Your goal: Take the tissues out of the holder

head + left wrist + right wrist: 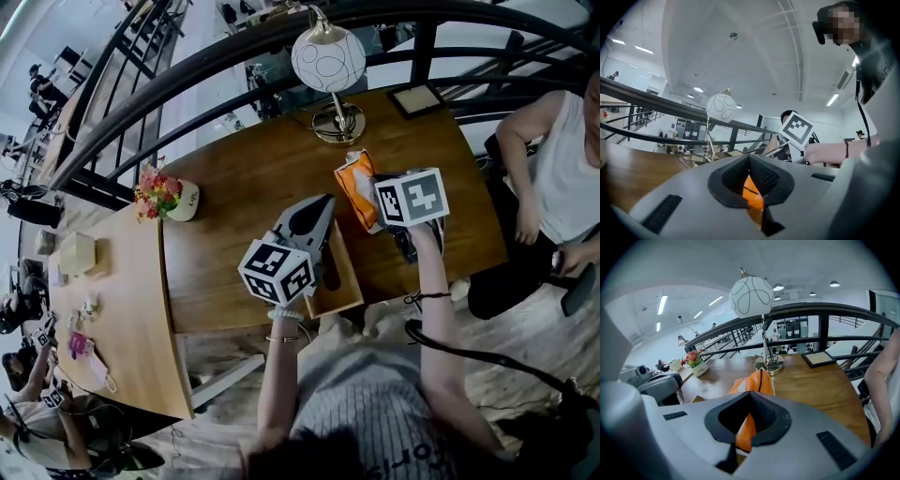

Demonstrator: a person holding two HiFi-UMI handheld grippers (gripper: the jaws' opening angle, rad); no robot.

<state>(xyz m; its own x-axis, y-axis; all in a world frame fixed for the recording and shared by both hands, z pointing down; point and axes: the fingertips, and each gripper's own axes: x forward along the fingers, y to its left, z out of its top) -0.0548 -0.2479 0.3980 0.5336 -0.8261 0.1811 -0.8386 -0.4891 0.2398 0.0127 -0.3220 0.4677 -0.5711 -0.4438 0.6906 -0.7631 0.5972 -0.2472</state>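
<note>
On the table (234, 178), the lamp (330, 66) stands at upper centre of the head view. The picture frame (418, 99) lies to its right, and the flower pot (167, 197) stands at the left end. The tissue pack (357, 186) is just below the lamp. The holder (342, 281) sits lower, at the near edge, partly covered by the left gripper (326, 202).

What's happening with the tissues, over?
Right tool shut on orange tissue pack, out of wooden holder. Left tool by holder, grip unclear. Lamp beyond, not blocking.

Right tongs (751, 404) partly hide tissue pack (754, 378) (left tongs (323, 206), the holder (347, 281)).
</note>
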